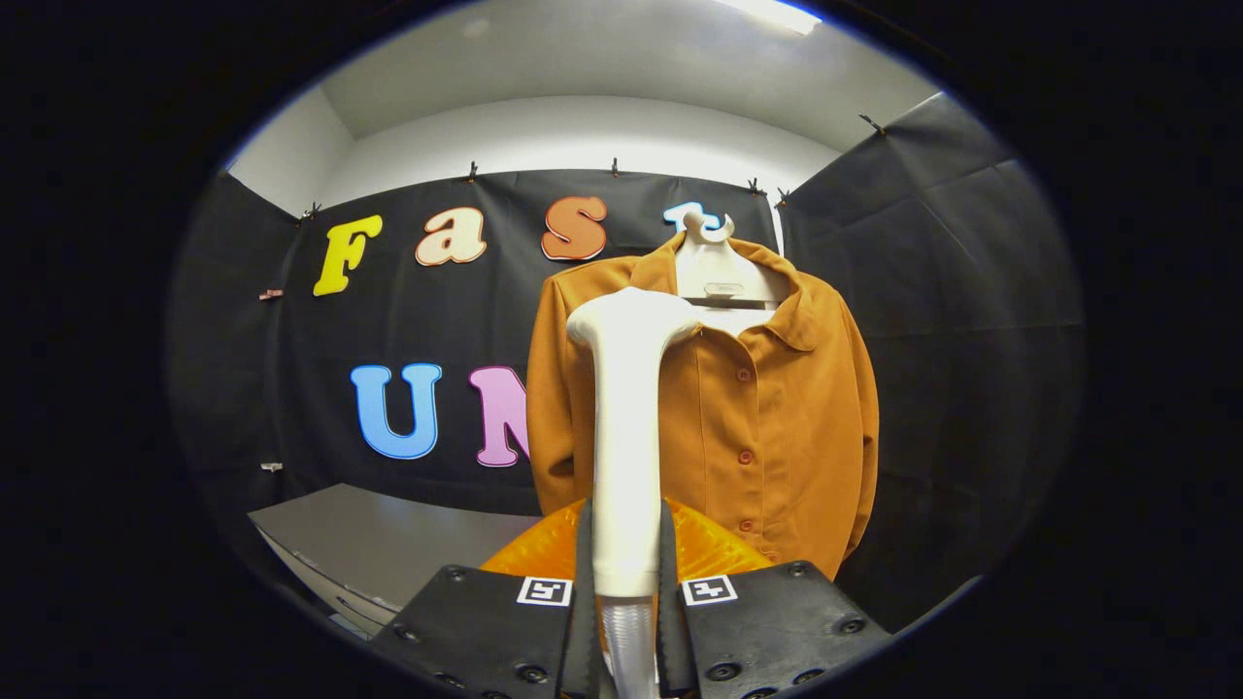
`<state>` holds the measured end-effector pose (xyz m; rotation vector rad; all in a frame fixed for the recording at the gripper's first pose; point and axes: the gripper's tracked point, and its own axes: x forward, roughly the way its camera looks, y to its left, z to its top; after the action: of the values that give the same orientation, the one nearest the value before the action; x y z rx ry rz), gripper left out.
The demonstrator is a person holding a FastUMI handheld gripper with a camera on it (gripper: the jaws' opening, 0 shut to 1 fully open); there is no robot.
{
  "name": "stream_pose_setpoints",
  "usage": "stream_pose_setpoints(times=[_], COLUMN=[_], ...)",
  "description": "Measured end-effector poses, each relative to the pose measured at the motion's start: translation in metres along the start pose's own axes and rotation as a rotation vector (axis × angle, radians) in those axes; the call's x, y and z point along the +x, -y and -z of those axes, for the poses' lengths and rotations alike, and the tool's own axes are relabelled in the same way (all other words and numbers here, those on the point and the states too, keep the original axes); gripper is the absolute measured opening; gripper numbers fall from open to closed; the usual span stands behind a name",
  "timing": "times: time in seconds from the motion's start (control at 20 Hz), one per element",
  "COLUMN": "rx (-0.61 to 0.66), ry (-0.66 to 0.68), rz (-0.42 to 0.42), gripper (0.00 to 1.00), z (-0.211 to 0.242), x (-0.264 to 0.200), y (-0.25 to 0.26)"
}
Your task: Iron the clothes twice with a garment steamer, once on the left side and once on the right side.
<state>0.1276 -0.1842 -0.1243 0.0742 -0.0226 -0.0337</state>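
A grey tabletop (388, 534) lies to the left of the fingers, low against the black cloth wall. Its surface meets the wall behind it, and its front edge runs down toward the left finger.

The hand-held gripper (626, 621) sits in the centre, and both fingers (486, 631) rise from below. The fingers are drawn in on the handle of the garment steamer (626, 437), one on each side, and they pinch it. The handle stands upright between the fingers and passes up beyond them. Its lower section between the fingertips is clear or pale; the rest is white.

The steamer head (631, 325) widens at the top of the handle. It lies in front of the upper left chest of the shirt (767, 427), beside the collar. The view does not show whether the head touches the cloth or stands just off it.

An orange dome-shaped object (544, 549) shows just ahead of the fingertips, behind the handle. Its nature cannot be told.

The shirt is rust orange, with a collar, long sleeves and a row of buttons down the front. It hangs on a white hanger (723, 272) in front of the cloth wall, beyond the fingers and slightly to the right of the handle. The right sleeve hangs straight down along the body.
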Motion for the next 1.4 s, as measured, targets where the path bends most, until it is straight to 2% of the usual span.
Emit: stream_pose_setpoints(times=[0.5, 1.0, 1.4], rx=[-0.011, 0.037, 0.044], ry=[-0.055, -0.212, -0.382], rz=[-0.002, 0.023, 0.038], gripper=[0.26, 0.27, 0.27], z=[0.047, 0.125, 0.206], x=[0.008, -0.011, -0.038], y=[0.004, 0.021, 0.032])
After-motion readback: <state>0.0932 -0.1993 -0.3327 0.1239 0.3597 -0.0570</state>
